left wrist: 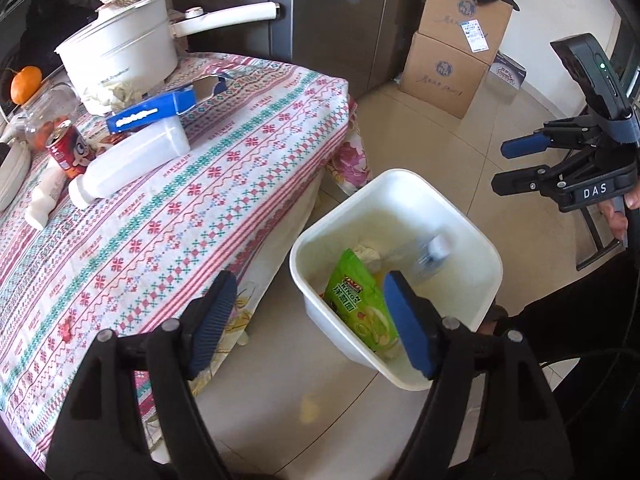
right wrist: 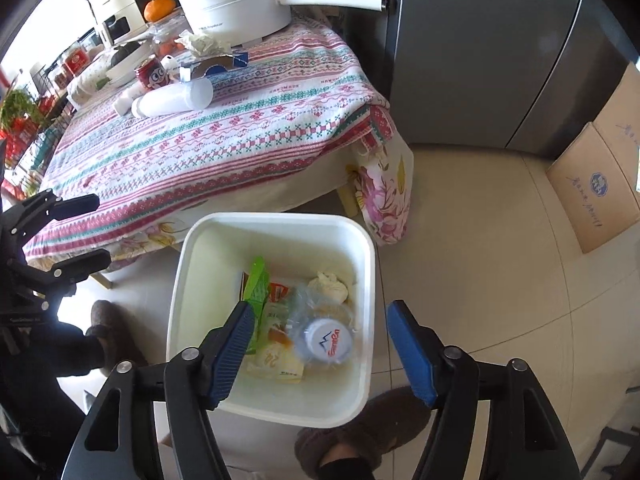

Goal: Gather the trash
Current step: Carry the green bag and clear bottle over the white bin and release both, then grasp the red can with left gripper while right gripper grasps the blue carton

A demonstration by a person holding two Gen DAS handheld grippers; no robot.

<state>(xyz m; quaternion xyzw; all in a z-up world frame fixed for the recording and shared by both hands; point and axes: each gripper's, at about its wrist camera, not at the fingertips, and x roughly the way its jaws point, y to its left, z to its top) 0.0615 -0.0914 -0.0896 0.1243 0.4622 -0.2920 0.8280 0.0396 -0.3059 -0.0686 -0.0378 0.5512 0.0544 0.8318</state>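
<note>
Table [right wrist: 224,148] under patterned cloth; pot [right wrist: 236,4], red can [right wrist: 151,73], white bottle [right wrist: 172,101] at far edge. White bin [right wrist: 362,264] on tiled floor [right wrist: 480,280] beside table's near corner, holding green wrapper [left wrist: 356,300] and clear bottle [right wrist: 324,340]. Left tongs [left wrist: 308,320] and right tongs [right wrist: 320,354] spread, empty, above bin.

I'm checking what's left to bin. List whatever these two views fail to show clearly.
- Plastic bottle in the bin: motion-blurred in the left view.
- Bin's bottom layer: both views, covered by the green packet and other trash.
- Blue box: its label is blurred.
- Table's far edge: left view, hidden behind the white pot.
</note>
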